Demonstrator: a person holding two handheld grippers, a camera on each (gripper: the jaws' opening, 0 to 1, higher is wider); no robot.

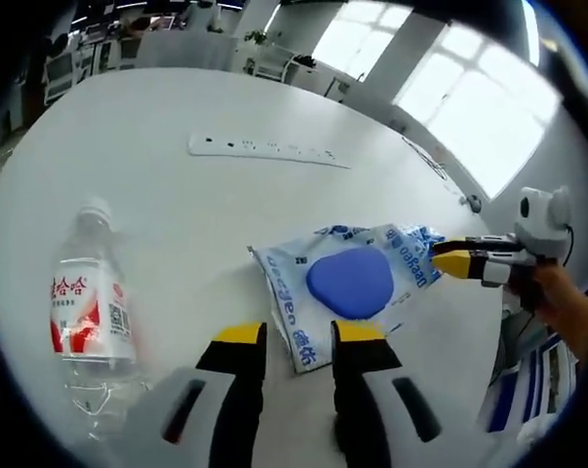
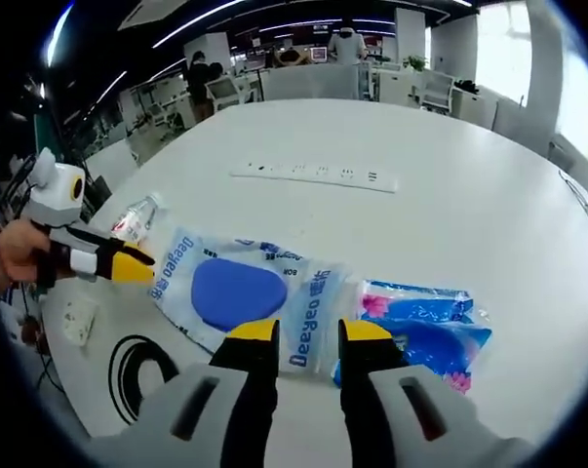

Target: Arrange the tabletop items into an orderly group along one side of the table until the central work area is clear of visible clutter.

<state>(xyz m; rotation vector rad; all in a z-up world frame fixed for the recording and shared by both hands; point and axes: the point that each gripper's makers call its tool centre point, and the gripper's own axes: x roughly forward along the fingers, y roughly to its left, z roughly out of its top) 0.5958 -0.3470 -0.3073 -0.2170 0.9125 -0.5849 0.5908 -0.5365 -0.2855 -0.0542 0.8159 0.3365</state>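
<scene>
A white and blue tissue packet (image 1: 347,283) (image 2: 240,292) with a blue oval lies flat on the white table (image 1: 176,205). My left gripper (image 1: 299,336) is open, and the packet's near corner reaches into the gap between its jaws. My right gripper (image 2: 308,333) is open too, with the packet's other edge in its gap. Each gripper shows in the other's view at the packet's far edge: the right gripper (image 1: 454,261), the left gripper (image 2: 133,265). A second packet (image 2: 420,327), blue and pink, lies beside the right gripper. A clear water bottle (image 1: 84,312) (image 2: 136,219) lies on its side.
A white power strip (image 1: 269,149) (image 2: 318,174) lies across the table farther back. A black cable coil (image 2: 137,366) and a small white socket box (image 2: 79,322) sit by the table edge. Office desks and chairs stand beyond the table.
</scene>
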